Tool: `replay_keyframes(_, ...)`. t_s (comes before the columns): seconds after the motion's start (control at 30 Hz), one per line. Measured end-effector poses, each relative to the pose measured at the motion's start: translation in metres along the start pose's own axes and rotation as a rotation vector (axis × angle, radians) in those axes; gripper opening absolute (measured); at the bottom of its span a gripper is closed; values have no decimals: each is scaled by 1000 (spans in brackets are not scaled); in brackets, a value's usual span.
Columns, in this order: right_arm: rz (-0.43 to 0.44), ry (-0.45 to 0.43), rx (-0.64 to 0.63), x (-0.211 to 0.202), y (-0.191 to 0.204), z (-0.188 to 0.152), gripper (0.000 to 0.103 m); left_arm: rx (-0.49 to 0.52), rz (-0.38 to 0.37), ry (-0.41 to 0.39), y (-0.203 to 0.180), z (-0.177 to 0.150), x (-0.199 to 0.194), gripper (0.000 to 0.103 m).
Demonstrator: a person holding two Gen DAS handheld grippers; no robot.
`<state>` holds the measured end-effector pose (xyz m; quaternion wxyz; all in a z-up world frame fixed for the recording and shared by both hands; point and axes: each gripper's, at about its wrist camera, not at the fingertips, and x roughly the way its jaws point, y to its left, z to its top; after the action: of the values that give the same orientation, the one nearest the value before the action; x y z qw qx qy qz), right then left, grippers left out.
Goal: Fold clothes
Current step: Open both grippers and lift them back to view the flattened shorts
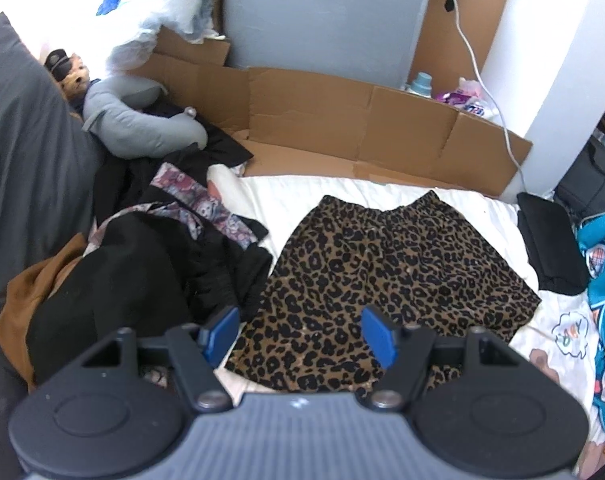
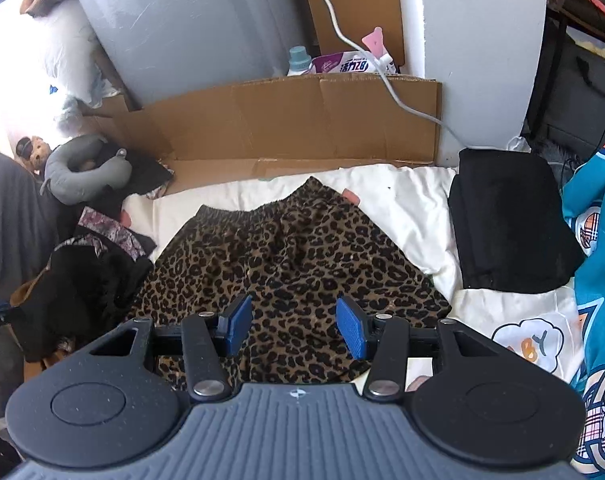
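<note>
Spread wide, blue pads empty: left gripper (image 1: 300, 334), hovering over the near hem of a leopard-print skirt (image 1: 382, 280). Same for the right gripper (image 2: 290, 326), jaws apart, nothing between them, poised above that skirt's lower half.

Skirt laid flat on a white bedsheet (image 1: 286, 196), elastic waistband at the far end, hem toward the cameras, fabric flaring wider near the grippers.

Heaped just left of the skirt, touching its edge: a pile of dark clothes (image 1: 150, 264), black mostly, with a floral-print piece (image 1: 206, 208) on top and a brown garment (image 1: 26, 288) at the pile's outer left.

Beyond the pile, a grey neck pillow (image 1: 142, 120) and a small teddy bear (image 1: 76, 74) against a dark grey cushion (image 1: 18, 152).

Right of the skirt, apart from it on the sheet: a folded black garment (image 2: 506, 220). Further right, a teal cartoon-print blanket (image 2: 598, 240).

Along the far side of the bed, flattened cardboard (image 1: 342, 120), with a white cable (image 2: 382, 76) trailing down over it and a detergent bottle (image 2: 298, 60) behind.
</note>
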<state>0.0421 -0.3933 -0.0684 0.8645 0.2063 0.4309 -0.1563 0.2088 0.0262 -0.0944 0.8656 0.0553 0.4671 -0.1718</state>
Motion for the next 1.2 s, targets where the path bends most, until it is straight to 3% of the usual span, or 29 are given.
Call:
replay_keyframes(0.23,43,-56,-11,-8,13,-26,54,-36,12,17,19,-23,10,67)
replay_keyframes(0.43,87,-82,-5,1,22,-43,54,-94,17,36,35,-44,27,52)
replay_keyframes(0.57,92,-76,-1,15,26,-52,54,-125,32,18,46,-52,39,47)
replay_keyframes(0.83,82,-40,36,47,31,-73,54,-179,20,45,60,-60,66,45)
replay_keyframes(1.2,97,11,-52,100,55,-99,54,-234,21,73,77,-78,99,44)
